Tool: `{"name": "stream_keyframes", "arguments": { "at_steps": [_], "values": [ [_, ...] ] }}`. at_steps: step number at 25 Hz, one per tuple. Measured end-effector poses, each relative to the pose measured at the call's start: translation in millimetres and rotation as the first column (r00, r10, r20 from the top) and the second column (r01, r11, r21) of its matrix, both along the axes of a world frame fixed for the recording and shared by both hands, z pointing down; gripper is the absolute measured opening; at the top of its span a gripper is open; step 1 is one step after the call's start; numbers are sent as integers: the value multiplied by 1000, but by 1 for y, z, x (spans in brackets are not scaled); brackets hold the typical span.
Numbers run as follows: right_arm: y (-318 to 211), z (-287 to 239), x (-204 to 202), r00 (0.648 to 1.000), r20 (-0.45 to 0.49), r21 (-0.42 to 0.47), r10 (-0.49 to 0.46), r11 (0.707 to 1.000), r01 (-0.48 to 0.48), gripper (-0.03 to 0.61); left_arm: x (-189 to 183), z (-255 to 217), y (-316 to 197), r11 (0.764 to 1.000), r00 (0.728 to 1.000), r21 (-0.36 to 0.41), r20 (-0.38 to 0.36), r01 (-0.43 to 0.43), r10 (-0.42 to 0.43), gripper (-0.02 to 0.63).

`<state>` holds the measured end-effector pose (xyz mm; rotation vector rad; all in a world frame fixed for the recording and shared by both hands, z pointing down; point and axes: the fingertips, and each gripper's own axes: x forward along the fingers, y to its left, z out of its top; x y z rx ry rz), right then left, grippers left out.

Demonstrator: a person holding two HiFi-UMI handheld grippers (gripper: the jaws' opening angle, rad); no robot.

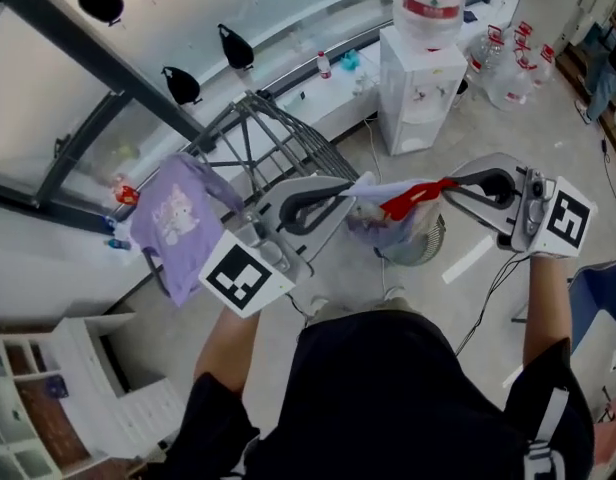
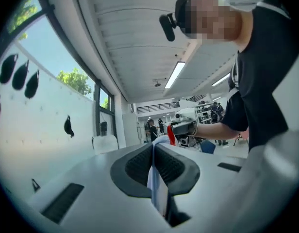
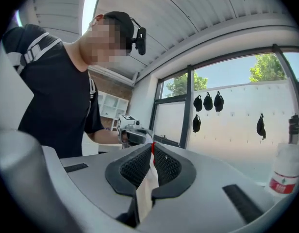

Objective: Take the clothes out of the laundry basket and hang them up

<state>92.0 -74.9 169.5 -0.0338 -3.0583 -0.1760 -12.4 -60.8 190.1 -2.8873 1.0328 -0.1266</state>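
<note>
Holds a white garment with red trim [image 1: 396,196] up in the air, stretched between the two grippers, just above the laundry basket [image 1: 428,249] on the floor. Pinches one end of it with the left gripper [image 1: 350,194], jaws shut tight on a thin fold of white cloth that runs down between the ribbed pads. Clamps the other end with the right gripper [image 1: 450,186] the same way, jaws closed on a pale fold with a sliver of red at the top. Keeps the cloth fairly taut and near level, clear of the basket rim and apart from the drying rack [image 1: 278,133] to the left. Counts as done, judging from the scene: a lilac T-shirt [image 1: 174,214] with a printed front draped over the near corner of the rack. Counts as half done: this white and red piece, lifted out but not yet on any rail. Leaves more to do, since the basket seems to hold a further bundle of pale and purplish cloth under the lifted piece, though hard to say how many items. Puts the task somewhere in its early or middle part, with most rails of the rack bare. Calls next, most likely, for a swing leftward to the rack and a drape over a free rail beside the lilac T-shirt, then a release and a return to the basket
</note>
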Motion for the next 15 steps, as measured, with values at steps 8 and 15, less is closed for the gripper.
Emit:
{"name": "stream_keyframes", "arguments": {
  "at_steps": [8, 15],
  "values": [
    [-43, -90, -140, 979, 175, 30, 103, 993, -110, 9, -132, -86, -9, 964, 968, 192, 136, 182, -210, 8],
    [-52, -116, -249, 961, 248, -5, 119, 993, -122, 9, -231, -104, 4, 926, 929, 256, 175, 277, -326, 8]
  ]
}}
